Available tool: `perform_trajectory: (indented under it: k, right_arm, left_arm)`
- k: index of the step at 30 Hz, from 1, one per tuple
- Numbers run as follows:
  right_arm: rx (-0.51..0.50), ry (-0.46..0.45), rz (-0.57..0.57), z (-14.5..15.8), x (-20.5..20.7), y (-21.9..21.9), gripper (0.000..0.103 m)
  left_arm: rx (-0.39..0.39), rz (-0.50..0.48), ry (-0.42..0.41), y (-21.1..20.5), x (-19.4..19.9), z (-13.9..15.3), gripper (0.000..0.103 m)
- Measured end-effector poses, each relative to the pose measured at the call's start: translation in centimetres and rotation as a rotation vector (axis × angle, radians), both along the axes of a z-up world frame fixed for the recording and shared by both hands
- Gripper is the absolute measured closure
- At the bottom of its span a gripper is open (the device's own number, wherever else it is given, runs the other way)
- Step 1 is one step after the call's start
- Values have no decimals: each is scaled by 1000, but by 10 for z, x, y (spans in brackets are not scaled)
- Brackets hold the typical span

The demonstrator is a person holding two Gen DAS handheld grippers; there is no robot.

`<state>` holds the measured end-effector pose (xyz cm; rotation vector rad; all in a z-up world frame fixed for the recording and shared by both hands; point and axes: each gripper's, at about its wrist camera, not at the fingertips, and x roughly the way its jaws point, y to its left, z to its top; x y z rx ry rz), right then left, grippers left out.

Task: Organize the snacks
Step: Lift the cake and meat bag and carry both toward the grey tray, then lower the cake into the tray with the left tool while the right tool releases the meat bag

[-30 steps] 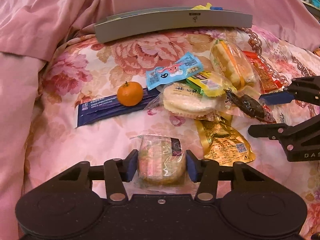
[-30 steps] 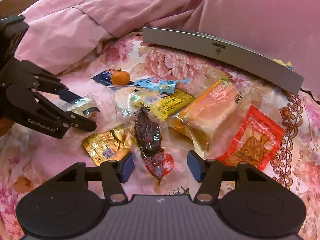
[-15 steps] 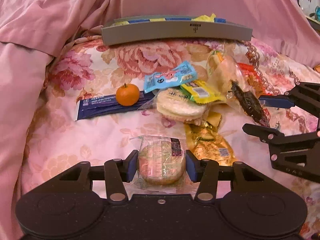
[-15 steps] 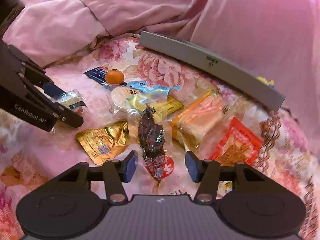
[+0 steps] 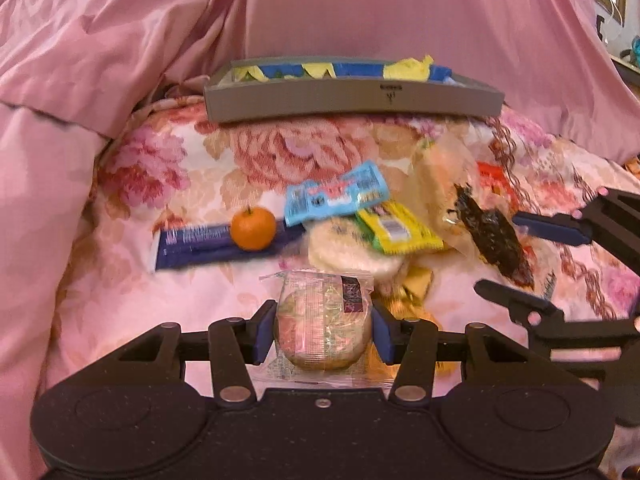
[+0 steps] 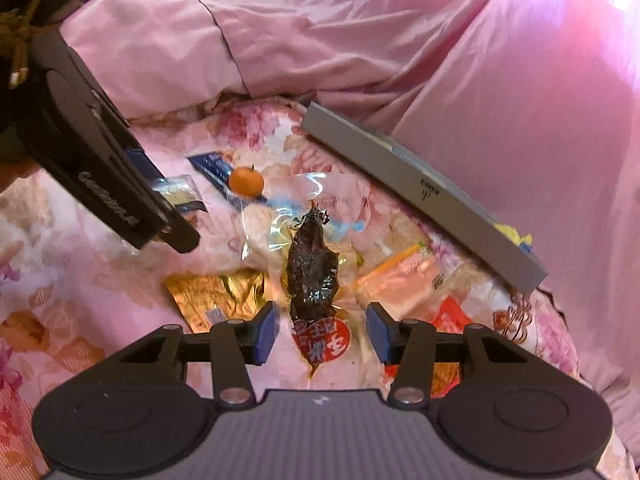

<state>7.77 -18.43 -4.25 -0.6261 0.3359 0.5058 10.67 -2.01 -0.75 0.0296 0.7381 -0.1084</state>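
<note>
Left wrist | left claw (image 5: 323, 332) pinching wrapped bun (image 5: 323, 322) | right claw (image 6: 321, 330) spread around dark snack (image 6: 312, 276)

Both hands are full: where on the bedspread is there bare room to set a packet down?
Bare floral cloth lies left of the mandarin and dark blue packet, up to the pink quilt, and between the blue packet and the grey tray. The pile right of the mandarin, around the yellow packet, is crowded.
</note>
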Motion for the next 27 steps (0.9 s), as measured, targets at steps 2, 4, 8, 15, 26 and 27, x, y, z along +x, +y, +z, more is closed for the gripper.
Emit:
perform_trajectory:
  k: [2,4,8,15,26,27]
  right_arm:
    - [12,-10,2,7,1,1,51]
    - [26,-19,2,16,5,1,51]
    - [14,-73,9,35,18,4,51]
    - [-52,-185,23,68,59,10,50]
    - [-35,-203,-38,103,160,27,50]
    - [-39,-205,-43,104,168,28,50]
  left_arm:
    - [1,5,-23,2,8,9,52]
    - [9,7,-48,4,16,18,52]
    - [14,27,-96,9,44,46,52]
    - [30,82,-231,11,104,95,52]
    - [17,199,-305,24,205,107,52]
    - [9,204,-299,25,209,105,52]
